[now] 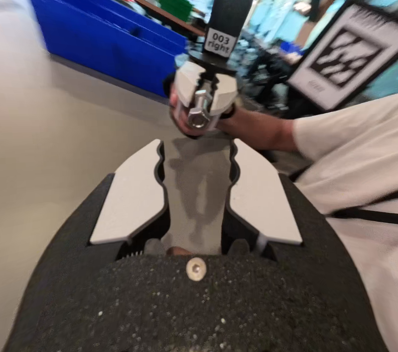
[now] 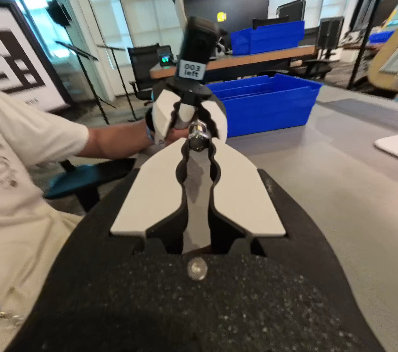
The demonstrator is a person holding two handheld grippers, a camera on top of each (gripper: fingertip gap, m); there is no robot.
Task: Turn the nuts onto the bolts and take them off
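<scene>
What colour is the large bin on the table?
Blue bin; the right wrist view shows it best.

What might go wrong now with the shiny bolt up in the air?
1. The right tool pinches the bolt only at its tips, above the table; it may slip and drop.
2. The left tool is open, not yet around the nut; closing early might miss it or knock the bolt loose.

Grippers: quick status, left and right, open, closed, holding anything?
Left gripper: open, empty.
Right gripper: closed on the bolt, its nut facing the left gripper.
</scene>
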